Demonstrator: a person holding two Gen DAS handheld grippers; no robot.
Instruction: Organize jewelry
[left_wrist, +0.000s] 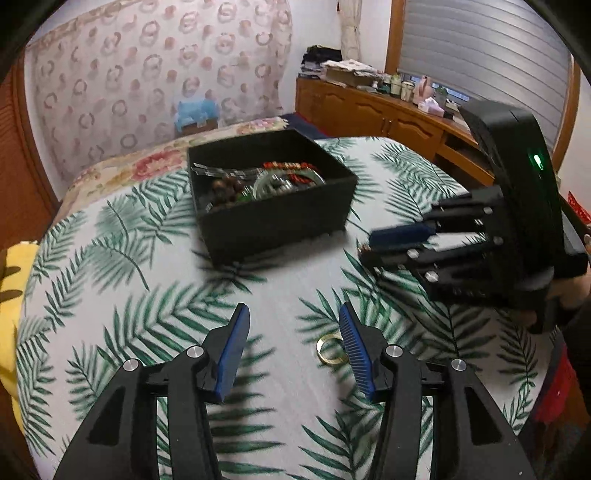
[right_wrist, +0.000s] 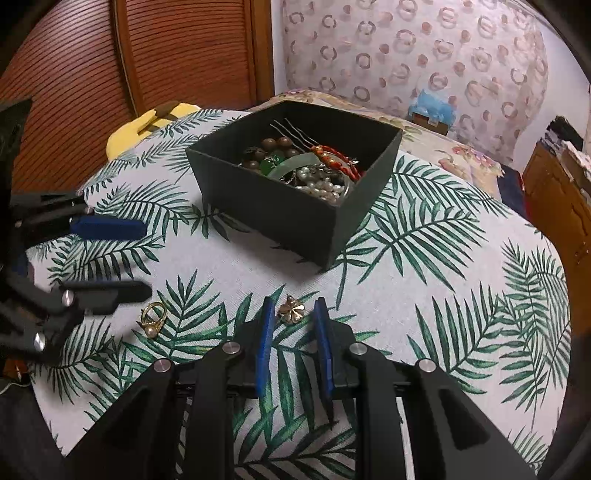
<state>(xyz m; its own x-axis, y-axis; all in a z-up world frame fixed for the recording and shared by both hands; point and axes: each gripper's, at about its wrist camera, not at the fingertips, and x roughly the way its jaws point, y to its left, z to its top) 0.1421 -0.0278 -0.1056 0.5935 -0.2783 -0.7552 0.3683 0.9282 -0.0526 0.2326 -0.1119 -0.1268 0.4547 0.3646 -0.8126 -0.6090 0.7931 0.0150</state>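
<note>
A: Item one, black box (right_wrist: 295, 218); open top, upper middle of the right wrist view, on the palm-leaf cloth (right_wrist: 443, 295); contents: brown beads, pearls, a green bangle, red cord, a metal hair fork; no brand, label or writing readable anywhere.

B: Loose pieces?

A: Gold flower piece (right_wrist: 291, 309), lower middle of the right wrist view; it lies on the cloth just ahead of the right gripper (right_wrist: 293, 306), between the tips of its blue fingers (right_wrist: 266, 332); fingers narrowly apart, not pressing on it so far as can be seen.

B: And the ring?

A: Gold ring with a pearl (right_wrist: 152, 320), lower left of that view, just below the left gripper's lower finger; in the left wrist view only a gold band shows, right beside the right-hand blue finger (left_wrist: 354, 350), partly hidden by it; left gripper (left_wrist: 293, 314) fingers wide apart, nothing between them.

B: Surroundings?

A: Yellow item (right_wrist: 147, 122) at the cloth's far edge; patterned wall covering behind.
</note>
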